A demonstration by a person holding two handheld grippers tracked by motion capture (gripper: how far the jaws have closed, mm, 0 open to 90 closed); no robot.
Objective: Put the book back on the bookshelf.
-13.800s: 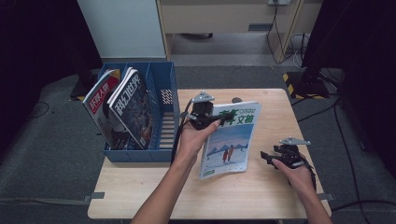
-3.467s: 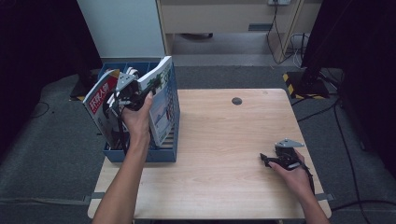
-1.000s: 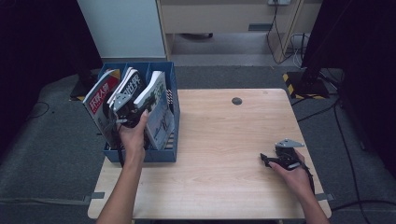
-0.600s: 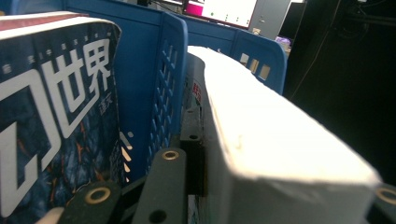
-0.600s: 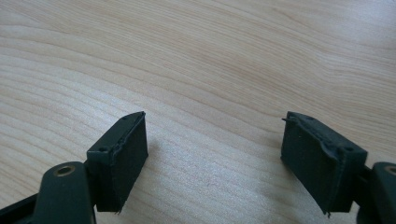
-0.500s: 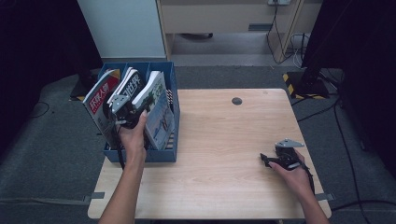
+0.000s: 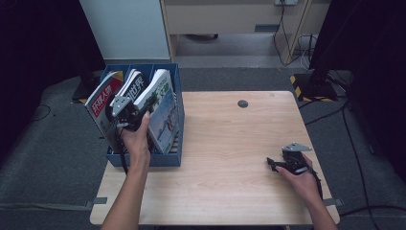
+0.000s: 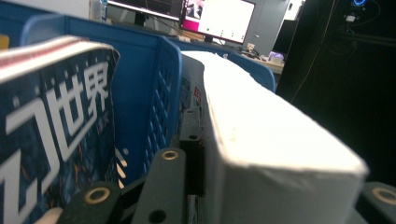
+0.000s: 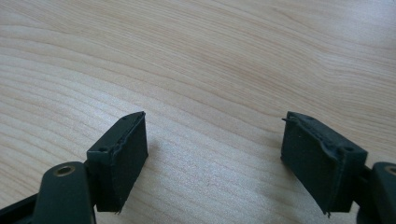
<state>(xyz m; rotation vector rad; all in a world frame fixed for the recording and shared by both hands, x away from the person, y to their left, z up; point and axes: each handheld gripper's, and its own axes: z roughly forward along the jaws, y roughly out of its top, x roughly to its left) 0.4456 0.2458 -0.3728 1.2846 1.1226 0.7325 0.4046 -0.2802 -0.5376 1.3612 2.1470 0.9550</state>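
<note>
- The fingers [image 8: 170,186] of the left gripper [image 7: 125,111] stand on either side of the thick white book [image 8: 261,140], closed onto it: one black finger lies flat against its near face, the other shows at the far lower corner past its page edge.
- That book [image 7: 160,112] stands upright in the rightmost slot of the blue file box [image 7: 172,158], leaning a little, with the left hand [image 7: 136,139] behind it.
- Just left of these fingers, beyond a blue divider [image 8: 156,107], stands a dark magazine [image 8: 56,140] with large white characters; a red-covered magazine [image 7: 100,103] stands one slot further out.
- The fingers [image 9: 119,158] of the right gripper [image 7: 287,163] are spread wide, with bare wood between the two black pads.
- The table [image 9: 210,56] lies directly under these fingers, close enough that their shadows fall just beside them.
- The right hand [image 7: 299,177] rests near the table's right front edge, well apart from the box and the book.
- A small dark round disc [image 7: 242,103] sits far beyond the right fingers, near the table's back edge.
</note>
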